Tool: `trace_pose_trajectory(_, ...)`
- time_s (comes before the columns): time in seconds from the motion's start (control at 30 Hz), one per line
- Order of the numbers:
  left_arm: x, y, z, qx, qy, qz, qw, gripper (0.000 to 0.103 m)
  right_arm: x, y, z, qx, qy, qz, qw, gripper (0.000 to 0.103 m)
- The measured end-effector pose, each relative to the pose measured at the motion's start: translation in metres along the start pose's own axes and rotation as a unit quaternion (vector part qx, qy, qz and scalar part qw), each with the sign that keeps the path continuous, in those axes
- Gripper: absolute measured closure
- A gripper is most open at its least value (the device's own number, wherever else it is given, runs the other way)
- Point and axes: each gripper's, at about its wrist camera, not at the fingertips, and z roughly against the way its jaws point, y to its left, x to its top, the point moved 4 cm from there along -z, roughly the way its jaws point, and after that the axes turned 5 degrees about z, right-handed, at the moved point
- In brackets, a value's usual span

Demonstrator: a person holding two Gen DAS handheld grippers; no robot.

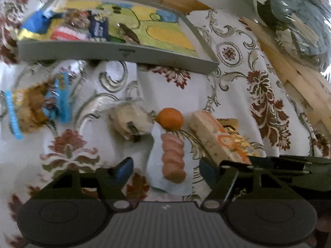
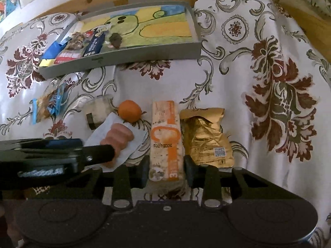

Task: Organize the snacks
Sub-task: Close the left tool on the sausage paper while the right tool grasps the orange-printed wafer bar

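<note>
right claw point(image 2: 166, 170) clamped on the near end of the orange-and-white snack bar point(image 2: 166, 136), one dark pad on each long side, bar lying flat on the floral cloth point(image 2: 269, 82) of the worktop. just right of the bar, touching it, a crumpled gold packet point(image 2: 204, 136). just left of the bar, the clear pack of pink sausages point(image 2: 118, 138), with the left claw's finger reaching in over its near end. beyond the sausages, a small orange fruit point(image 2: 130, 111), and left of that a pale wrapped cake point(image 2: 97, 111). farther left, well apart, a blue-edged biscuit packet point(image 2: 46, 105).

left claw point(image 1: 165, 170) spread wide, fingers on either side of the sausage pack point(image 1: 173, 157), not touching it as far as can be told; blue pad on the left finger point(image 1: 124, 168). orange fruit point(image 1: 170, 118) at the far tip of the sausages, wrapped cake point(image 1: 131, 122) to its left, snack bar point(image 1: 217, 138) to the right with the right claw on its near end. blurred biscuit packet point(image 1: 37, 105) at far left.

at the far side, a shallow grey tray point(image 2: 124, 56) with a green-and-yellow drawing on its floor; several small packets point(image 2: 82, 45) gathered in its left end, rest of the floor bare. bare wood point(image 1: 300, 78) past the cloth's right edge.
</note>
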Motion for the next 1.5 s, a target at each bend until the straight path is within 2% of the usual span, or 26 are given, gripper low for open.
trace_pose_trajectory(0.07, 0.001, 0.000, -0.006, -0.012, 0.007, 0.007, 0.9999, 0.045, 0.000, 0.001, 0.000, 0.001, 0.002, -0.001, 1.000, 0.067)
trace_pose_trajectory(0.27, 0.003, 0.001, -0.020, -0.003, 0.019, 0.000, 0.9998, 0.055, -0.001, 0.001, -0.002, 0.003, 0.008, -0.002, 1.000, 0.066)
trace_pose_trajectory(0.53, 0.004, -0.001, -0.030, 0.013, 0.031, -0.017, 0.9993, 0.055, -0.001, 0.001, -0.004, 0.001, 0.014, 0.003, 1.000, 0.066)
trace_pose_trajectory(0.8, 0.002, -0.001, -0.020, 0.029, 0.022, -0.005, 0.9993, 0.063, -0.004, 0.006, 0.001, 0.004, 0.012, 0.011, 1.000, 0.067)
trace_pose_trajectory(0.97, -0.002, 0.004, 0.000, 0.045, 0.026, 0.023, 0.9984, 0.067, -0.008, 0.005, 0.003, 0.004, 0.015, 0.010, 1.000, 0.066)
trace_pose_trajectory(1.17, 0.000, 0.007, 0.003, 0.051, 0.023, 0.032, 0.9979, 0.068, -0.004, 0.005, -0.006, 0.006, 0.004, 0.009, 1.000, 0.060)
trace_pose_trajectory(1.33, 0.000, 0.006, 0.002, 0.052, 0.019, 0.033, 0.9979, 0.069, -0.001, 0.007, -0.016, 0.005, -0.002, 0.019, 1.000, 0.059)
trace_pose_trajectory(1.5, 0.000, 0.003, 0.003, 0.050, 0.016, 0.031, 0.9981, 0.073, -0.002, 0.013, -0.019, -0.001, -0.005, 0.033, 0.999, 0.068)
